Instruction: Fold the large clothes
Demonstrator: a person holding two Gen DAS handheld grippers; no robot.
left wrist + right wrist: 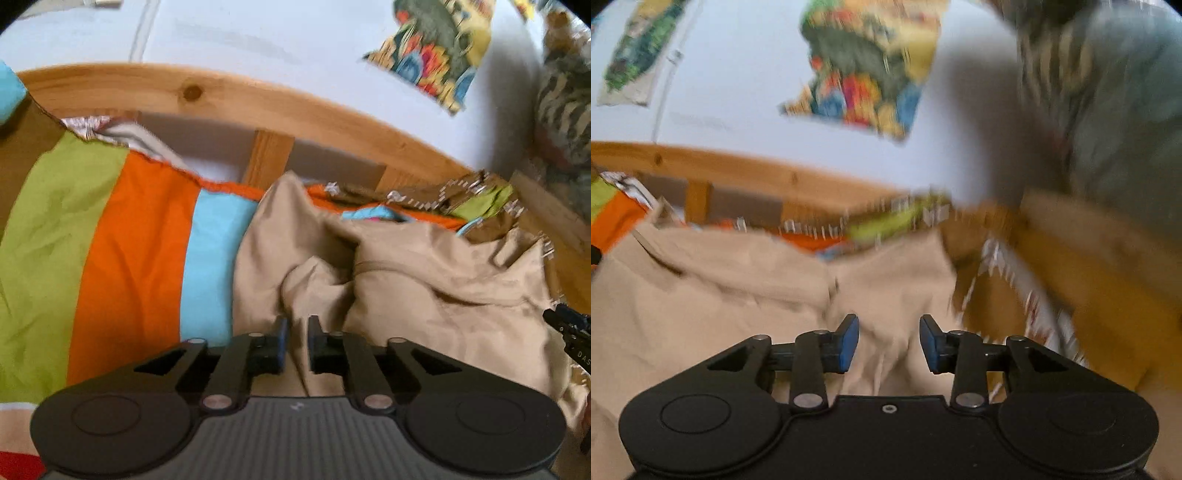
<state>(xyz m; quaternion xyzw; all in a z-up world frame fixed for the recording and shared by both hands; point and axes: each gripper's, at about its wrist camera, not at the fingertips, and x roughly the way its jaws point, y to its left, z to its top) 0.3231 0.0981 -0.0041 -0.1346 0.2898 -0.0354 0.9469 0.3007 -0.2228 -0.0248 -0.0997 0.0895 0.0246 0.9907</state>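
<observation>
Beige garment (424, 280) lies crumpled on striped bedcover (122, 251), toward bed's far side; wooden bed rail (229, 98) runs behind it, slat (267, 158) below rail; colourful poster (439, 48) on white wall; patterned fabric heap (565, 99) at far right, blurred. Left gripper (297, 328) low over garment fold, jaws narrowly parted, cloth between them; whether it pinches cloth, cannot tell. Right gripper (888, 338) jaws spread wide, nothing held, hovering over garment's right part; brown bedcover edge just beside. Open stretch of bedcover left of garment.
</observation>
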